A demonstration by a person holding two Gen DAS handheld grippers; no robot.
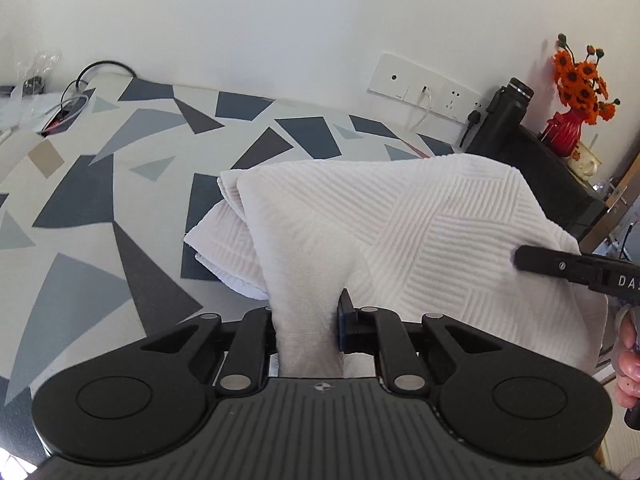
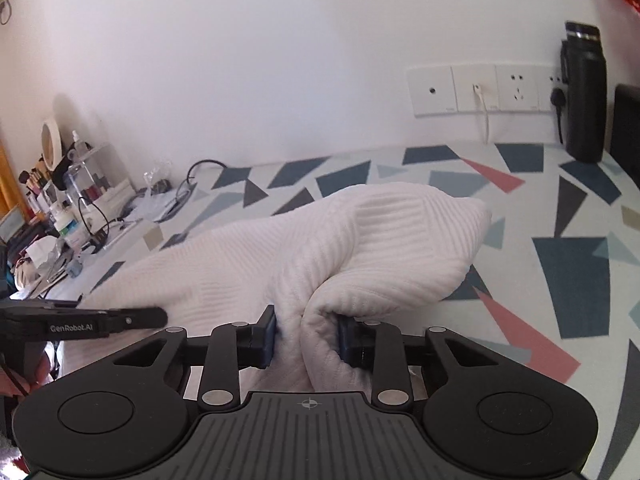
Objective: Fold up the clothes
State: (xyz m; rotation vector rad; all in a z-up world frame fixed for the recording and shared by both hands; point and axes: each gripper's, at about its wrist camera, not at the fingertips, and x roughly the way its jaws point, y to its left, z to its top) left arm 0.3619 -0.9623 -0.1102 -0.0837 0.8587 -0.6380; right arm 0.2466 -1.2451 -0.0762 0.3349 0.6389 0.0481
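Observation:
A white ribbed cloth [image 1: 400, 224] hangs lifted over the patterned table [image 1: 100, 208], its far part still folded on the surface. My left gripper [image 1: 306, 316] is shut on a bunched near edge of the cloth, which fills the gap between the pads. In the right wrist view my right gripper [image 2: 306, 336] is shut on another thick fold of the white cloth [image 2: 360, 236]. The right gripper's black fingers [image 1: 560, 266] reach in from the right edge of the left wrist view, and the left gripper's fingers [image 2: 120, 320] show at the left of the right wrist view.
A black bottle [image 2: 584, 92] stands at the wall by the white socket strip [image 2: 480, 88]. A red vase of orange flowers [image 1: 568, 132] sits on a black box at the right. Cosmetics, bottles and cables [image 2: 68, 208] crowd the table's left end.

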